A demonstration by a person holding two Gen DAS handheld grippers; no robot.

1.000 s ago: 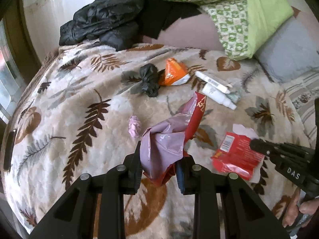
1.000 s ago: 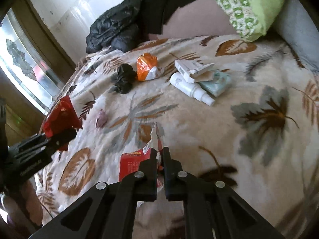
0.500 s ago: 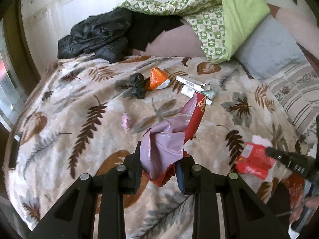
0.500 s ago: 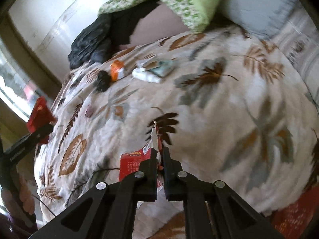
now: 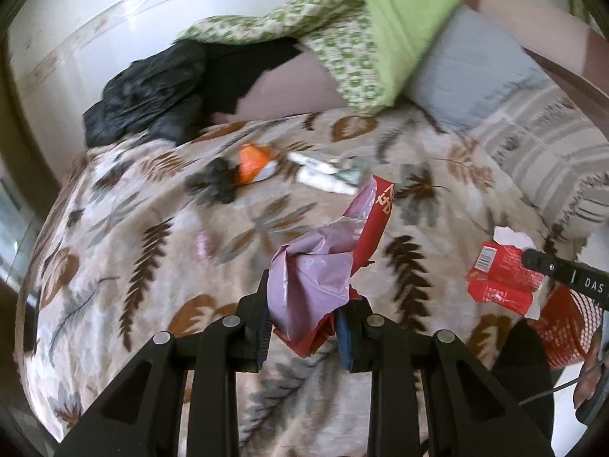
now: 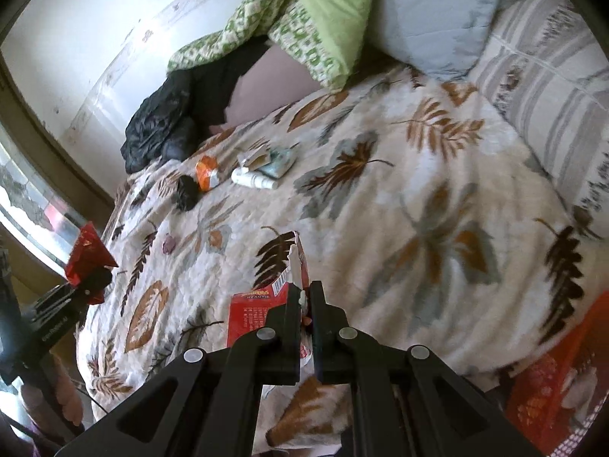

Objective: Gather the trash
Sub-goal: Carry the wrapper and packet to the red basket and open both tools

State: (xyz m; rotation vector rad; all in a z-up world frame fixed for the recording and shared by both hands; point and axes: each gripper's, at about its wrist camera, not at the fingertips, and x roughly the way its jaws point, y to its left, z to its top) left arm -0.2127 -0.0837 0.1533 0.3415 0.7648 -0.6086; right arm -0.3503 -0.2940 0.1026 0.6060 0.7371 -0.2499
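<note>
Left gripper (image 5: 304, 318) pinches pink-and-red bag (image 5: 312, 278) | right gripper (image 6: 306, 301) pinches red wrapper (image 6: 262, 314) | left to get: orange packet (image 5: 253, 162), black wad (image 5: 220, 182), near the bed's (image 6: 437, 266) far edge

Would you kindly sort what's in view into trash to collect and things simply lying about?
Trash: pink bag in left gripper; red wrapper in right gripper; orange packet; black wad.
Lying about: black jacket; green quilt; pillow; white tube.

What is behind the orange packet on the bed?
Behind the orange packet lies the leafy blanket, then a heap of black clothes by the wall and a green patterned quilt. What the clothes cover stays hidden.
</note>
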